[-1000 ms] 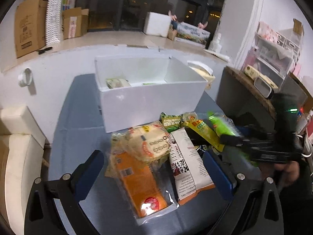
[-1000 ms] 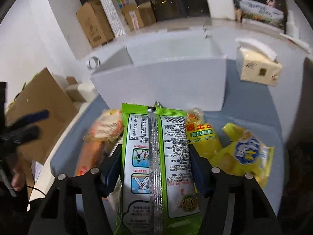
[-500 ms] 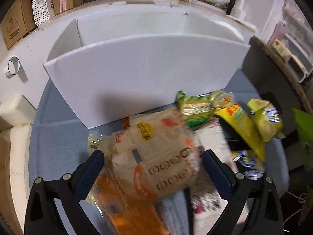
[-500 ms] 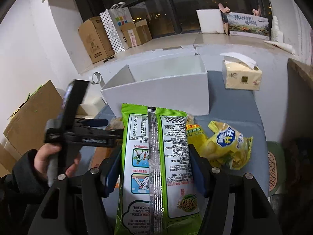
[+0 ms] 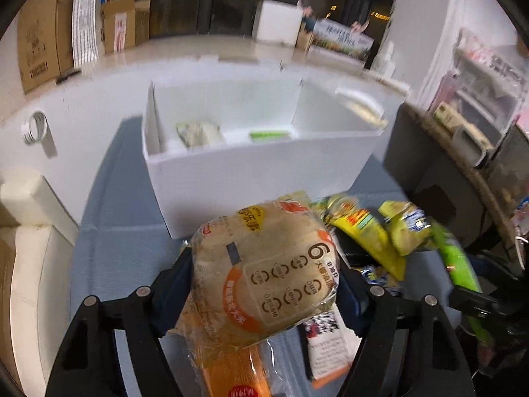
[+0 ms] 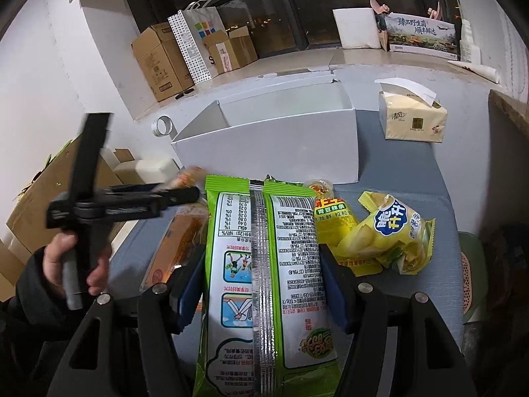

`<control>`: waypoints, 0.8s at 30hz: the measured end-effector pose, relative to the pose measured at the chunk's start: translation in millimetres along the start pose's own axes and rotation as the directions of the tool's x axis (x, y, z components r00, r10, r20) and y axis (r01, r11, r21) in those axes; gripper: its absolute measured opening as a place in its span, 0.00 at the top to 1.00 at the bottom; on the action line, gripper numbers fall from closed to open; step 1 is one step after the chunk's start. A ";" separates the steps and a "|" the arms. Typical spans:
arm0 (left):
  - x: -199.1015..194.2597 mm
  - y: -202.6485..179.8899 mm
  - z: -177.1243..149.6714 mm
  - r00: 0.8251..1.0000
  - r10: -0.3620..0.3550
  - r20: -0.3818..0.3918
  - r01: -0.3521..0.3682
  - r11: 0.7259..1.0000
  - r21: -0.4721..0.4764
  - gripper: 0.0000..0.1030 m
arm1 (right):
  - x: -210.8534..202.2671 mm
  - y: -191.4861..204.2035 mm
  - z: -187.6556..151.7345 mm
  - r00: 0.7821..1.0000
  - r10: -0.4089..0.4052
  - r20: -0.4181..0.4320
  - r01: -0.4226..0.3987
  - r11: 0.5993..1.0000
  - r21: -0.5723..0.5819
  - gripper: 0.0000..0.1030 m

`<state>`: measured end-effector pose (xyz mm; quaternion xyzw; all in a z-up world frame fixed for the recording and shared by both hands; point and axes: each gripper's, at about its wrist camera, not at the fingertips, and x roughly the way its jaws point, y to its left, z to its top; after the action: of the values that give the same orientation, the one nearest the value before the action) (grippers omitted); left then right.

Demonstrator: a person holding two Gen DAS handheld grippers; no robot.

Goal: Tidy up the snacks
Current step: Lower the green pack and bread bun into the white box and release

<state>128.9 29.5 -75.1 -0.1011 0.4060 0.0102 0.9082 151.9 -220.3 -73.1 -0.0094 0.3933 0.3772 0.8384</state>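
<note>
A round beige rice-cracker pack sits between the fingers of my left gripper. The jaws are closing and both blue pads press its sides, holding it above the snack pile. My right gripper is shut on a long green snack bag, its printed back facing up. The white open box stands just behind the pile, with a pale pack and a green pack inside. In the right wrist view a hand holds the left gripper at the left.
On the blue-grey tablecloth lie a yellow chip bag, a yellow pea pack, an orange pack and a white-and-orange pack. A tissue box stands right of the white box. A tape roll sits far left.
My left gripper went in over the round pack with wide jaws, closed on it and drew back with it. The right gripper kept its hold on the green bag and rose slightly.
</note>
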 end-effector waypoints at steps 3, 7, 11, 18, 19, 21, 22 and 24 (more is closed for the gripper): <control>-27.6 0.1 10.3 0.998 -0.005 0.059 0.004 1.000 0.008 0.22 | -1.8 2.2 3.0 1.000 0.004 0.011 -0.004 1.000 -0.006 0.34; -51.8 2.0 34.5 0.990 -0.017 0.137 0.014 1.000 0.024 0.22 | -6.6 7.3 19.1 0.999 -0.001 0.046 0.001 1.000 -0.010 0.34; -56.3 1.3 63.1 0.983 0.002 0.183 -0.011 0.999 0.047 0.22 | -11.9 18.0 53.7 0.995 -0.035 0.098 0.039 0.999 -0.032 0.34; -31.7 11.3 117.2 0.980 0.021 0.196 -0.027 0.999 0.031 0.22 | 6.7 24.5 125.1 0.989 -0.049 0.142 0.056 0.997 -0.050 0.34; -25.5 11.7 123.3 0.981 0.019 0.191 -0.025 0.999 0.029 0.22 | 12.5 22.9 135.0 0.988 -0.054 0.141 0.061 0.997 -0.046 0.34; -11.9 13.5 137.2 0.984 0.016 0.176 -0.020 0.999 0.026 0.22 | 25.4 16.9 154.9 0.987 -0.069 0.143 0.076 0.996 -0.045 0.34; -3.7 14.7 144.9 0.986 0.006 0.166 -0.010 1.000 0.021 0.22 | 33.4 12.4 164.7 0.986 -0.083 0.143 0.090 0.995 -0.043 0.34; 11.9 17.0 157.0 0.989 -0.015 0.147 0.014 1.000 0.008 0.22 | 53.1 1.1 186.9 0.981 -0.133 0.139 0.138 0.990 -0.030 0.34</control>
<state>250.6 75.6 15.2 -0.1001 0.3372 0.0095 0.9361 294.7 -127.8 20.9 -0.0267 0.3259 0.3267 0.8868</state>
